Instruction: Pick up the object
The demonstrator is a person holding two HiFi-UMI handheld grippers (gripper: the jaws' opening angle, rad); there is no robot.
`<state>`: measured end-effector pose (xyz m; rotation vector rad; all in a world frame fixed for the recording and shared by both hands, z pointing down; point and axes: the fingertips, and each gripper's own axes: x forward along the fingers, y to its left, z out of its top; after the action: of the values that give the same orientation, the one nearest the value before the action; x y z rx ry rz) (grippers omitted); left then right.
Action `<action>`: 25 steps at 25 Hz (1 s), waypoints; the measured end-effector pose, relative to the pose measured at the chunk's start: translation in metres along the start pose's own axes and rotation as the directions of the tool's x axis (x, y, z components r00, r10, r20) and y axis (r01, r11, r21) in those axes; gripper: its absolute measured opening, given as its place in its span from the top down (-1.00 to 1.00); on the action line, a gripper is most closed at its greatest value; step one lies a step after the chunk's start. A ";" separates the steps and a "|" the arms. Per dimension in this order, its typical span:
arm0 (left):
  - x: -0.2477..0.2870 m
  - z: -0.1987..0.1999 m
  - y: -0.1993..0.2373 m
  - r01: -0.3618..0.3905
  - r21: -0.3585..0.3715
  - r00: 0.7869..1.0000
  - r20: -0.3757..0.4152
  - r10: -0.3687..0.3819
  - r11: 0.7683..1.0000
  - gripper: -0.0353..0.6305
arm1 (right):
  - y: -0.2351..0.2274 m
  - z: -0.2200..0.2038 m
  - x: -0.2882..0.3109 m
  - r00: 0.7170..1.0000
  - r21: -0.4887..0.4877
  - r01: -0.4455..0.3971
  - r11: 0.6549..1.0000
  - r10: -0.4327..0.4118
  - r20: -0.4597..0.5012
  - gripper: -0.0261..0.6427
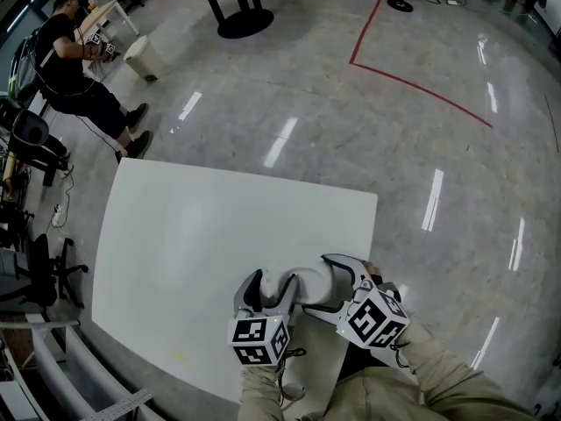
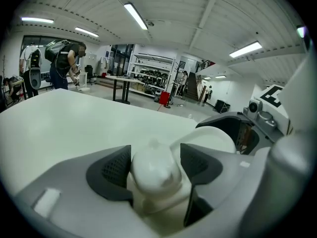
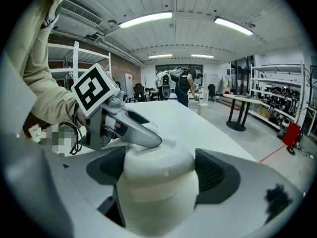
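Between the pads of the left hand-held gripper (image 2: 155, 165), the smooth white rounded plastic object (image 1: 307, 282) is clenched by its narrow knob; the right hand-held gripper (image 3: 161, 175) stands spread round its wide body. Close squarely there, then lift both together from the near edge of the white worktop (image 1: 193, 235).

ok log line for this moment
left gripper: shut on narrow end of white object | right gripper: open around its broad end | place: white table, near side | lifted: cannot tell
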<state>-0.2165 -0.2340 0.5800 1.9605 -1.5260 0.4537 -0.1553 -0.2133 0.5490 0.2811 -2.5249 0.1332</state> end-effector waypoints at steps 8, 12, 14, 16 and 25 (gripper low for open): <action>0.002 0.002 0.000 -0.004 0.004 1.000 -0.025 0.004 1.000 -0.05 | -0.003 0.000 0.000 1.000 -0.016 0.024 1.000 -0.023 0.010 -0.39; -0.001 0.006 -0.004 -0.010 0.021 1.000 -0.019 0.011 1.000 0.00 | -0.003 -0.001 -0.006 0.999 -0.058 0.040 0.998 -0.040 0.001 -0.39; -0.004 0.008 -0.006 -0.018 0.038 1.000 -0.014 0.019 0.999 0.01 | -0.003 0.000 -0.008 0.999 -0.089 0.052 0.995 -0.054 -0.010 -0.39; -0.007 0.013 -0.007 -0.026 0.052 1.000 -0.007 0.026 0.998 0.07 | -0.003 0.003 -0.012 0.998 -0.121 0.065 0.990 -0.067 -0.011 -0.39; -0.052 0.057 -0.014 -0.030 0.065 0.991 0.129 0.021 0.997 0.07 | 0.011 0.059 -0.042 0.990 -0.244 0.134 0.960 -0.118 0.081 -0.39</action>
<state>-0.2229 -0.2292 0.5021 2.0584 -1.6366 0.4014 -0.1560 -0.2050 0.4766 0.3478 -2.5455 -0.2464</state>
